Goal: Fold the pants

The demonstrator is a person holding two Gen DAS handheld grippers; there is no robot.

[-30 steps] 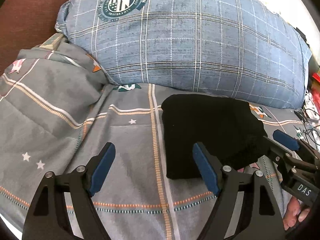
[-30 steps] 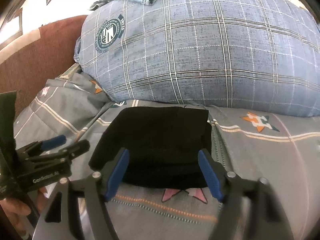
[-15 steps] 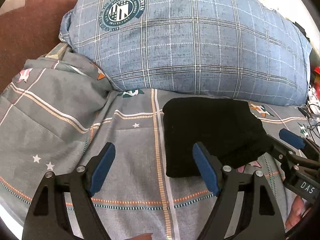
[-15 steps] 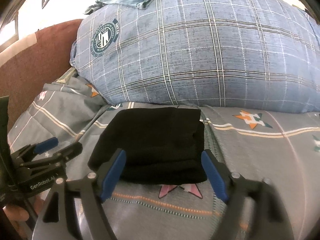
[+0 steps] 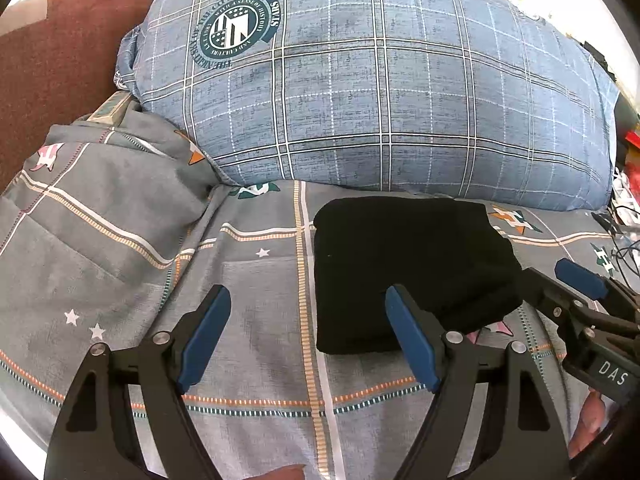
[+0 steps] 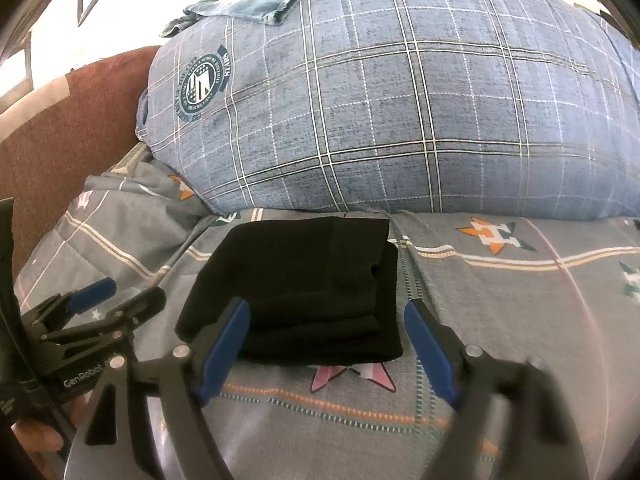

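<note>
Your black pants (image 6: 304, 288) lie folded in a soft, thick square on the gray bedsheet (image 6: 500, 320) (star prints); your left gripper (image 5: 308, 332) and right gripper (image 6: 328, 344) gape wide, holding nothing.

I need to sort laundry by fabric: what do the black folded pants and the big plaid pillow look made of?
Black pants: soft, matte, thick fabric, perhaps knit or fleece; no sheen, rounded folds. Plaid pillow: smooth woven cover, probably cotton blend, with a printed denim-like texture and badge.

Your folded pants (image 6: 308, 288) lie mid-frame on the bedspread (image 6: 500, 320), just before the pillow (image 6: 400, 100) filling the upper frame.
</note>
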